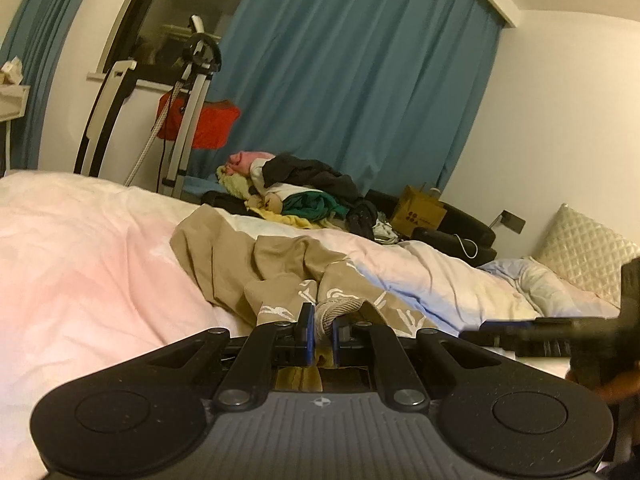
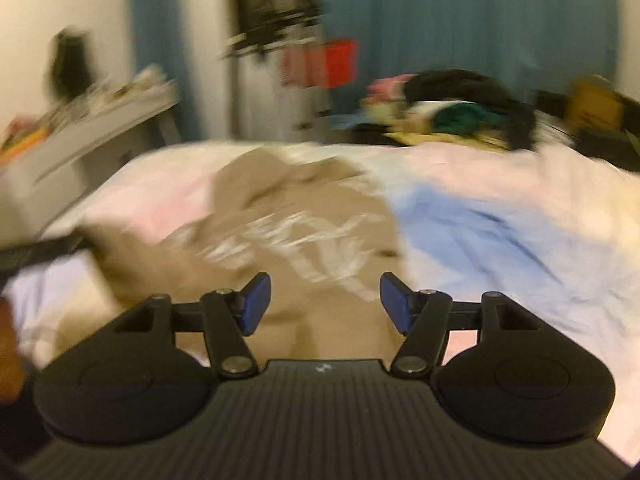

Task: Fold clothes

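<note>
A tan garment (image 1: 260, 264) with white print lies crumpled on the bed. My left gripper (image 1: 323, 330) is shut on its ribbed edge (image 1: 334, 310), which bunches up between the blue pads. In the blurred right wrist view the same tan garment (image 2: 288, 232) spreads out below and ahead of my right gripper (image 2: 324, 304). That gripper is open, its blue pads (image 2: 254, 304) wide apart over the cloth without pressing on it. The right gripper also shows at the right edge of the left wrist view as a dark blurred shape (image 1: 560, 336).
A pink, white and pale blue duvet (image 1: 88, 248) covers the bed. A pile of mixed clothes (image 1: 304, 188) sits at the far side. A cardboard box (image 1: 422, 210), a quilted pillow (image 1: 584, 252), blue curtains (image 1: 360, 80) and a folded rack with a red cloth (image 1: 200, 120) stand behind.
</note>
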Demonstrator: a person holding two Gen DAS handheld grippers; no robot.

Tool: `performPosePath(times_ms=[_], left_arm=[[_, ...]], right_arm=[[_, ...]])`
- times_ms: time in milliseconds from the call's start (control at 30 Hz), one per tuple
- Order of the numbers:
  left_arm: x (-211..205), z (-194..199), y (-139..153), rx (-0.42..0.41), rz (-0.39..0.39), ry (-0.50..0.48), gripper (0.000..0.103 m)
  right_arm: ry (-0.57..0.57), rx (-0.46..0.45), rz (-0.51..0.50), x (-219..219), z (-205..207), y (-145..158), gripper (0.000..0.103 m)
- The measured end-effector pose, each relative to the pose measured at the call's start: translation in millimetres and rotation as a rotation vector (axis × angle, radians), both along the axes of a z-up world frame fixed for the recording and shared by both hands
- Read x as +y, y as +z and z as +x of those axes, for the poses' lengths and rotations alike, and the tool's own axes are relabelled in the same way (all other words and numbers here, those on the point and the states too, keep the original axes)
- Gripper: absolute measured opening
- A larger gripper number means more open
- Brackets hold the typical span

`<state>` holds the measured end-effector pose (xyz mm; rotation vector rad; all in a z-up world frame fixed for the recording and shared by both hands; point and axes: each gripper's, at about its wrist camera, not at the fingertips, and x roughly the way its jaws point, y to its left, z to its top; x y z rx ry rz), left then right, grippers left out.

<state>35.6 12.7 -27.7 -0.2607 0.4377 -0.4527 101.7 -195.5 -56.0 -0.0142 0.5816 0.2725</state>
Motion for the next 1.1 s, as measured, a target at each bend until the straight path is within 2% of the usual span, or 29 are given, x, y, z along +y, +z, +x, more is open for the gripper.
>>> performPosePath(times_ms=[133,167,233,300,367,500,600,700,733,800,900,933,1000,1067,1100], left_arm=[[4,2,0,0.010,-0.015,0.012,0.009],[5,2,0,0.009,-0.018,0.015,0.009],[6,1,2,0.008,-0.022,0.024,0.009],[8,-1,3,0.009,-0.030,0.031,0.009],[10,-2,5,0.009,-0.040,0.030,0.008],[11,-7,9,-0.026,-0.037,0.048,0.007],[16,-10,12,-0.041,-0.051,0.082,0.007],[17,-11,13,-0.028,-0.052,0.095,0.007],[17,-11,12,-0.021,-0.046,0.093,0.007],[14,-11,11,-0.016,-0.022,0.090,0.007],[11,-6,8,0.023,-0.004,0.076,0.009],[11,-4,5,0.044,0.005,0.076,0.009],[9,2,-1,0.100,0.025,0.080,0.016],[7,9,-8,0.156,0.032,0.072,0.017],[7,13,-12,0.176,0.036,0.067,0.023]], right_arm=[[0.186,0.041,-0.195,57,-5,-21,0.062],[0.199,0.046,-0.242,69,-5,-27,0.062],[0.139,0.044,-0.311,81,0,-36,0.062],[-0.005,0.021,-0.327,74,9,-35,0.062],[-0.177,-0.005,-0.262,52,16,-27,0.062],[-0.434,0.025,-0.009,0,19,-20,0.063],[-0.538,0.119,0.064,-17,19,-35,0.064],[-0.620,0.165,0.142,-26,15,-46,0.064],[-0.644,0.150,0.146,-25,13,-45,0.064],[-0.682,0.041,0.095,-15,5,-33,0.064],[-0.677,-0.093,0.023,-5,-5,-16,0.065],[-0.673,-0.107,0.018,-5,-6,-14,0.065],[-0.662,-0.118,0.014,-8,-7,-12,0.065],[-0.657,-0.108,0.021,-13,-5,-14,0.065],[-0.658,-0.097,0.029,-16,-4,-16,0.065]])
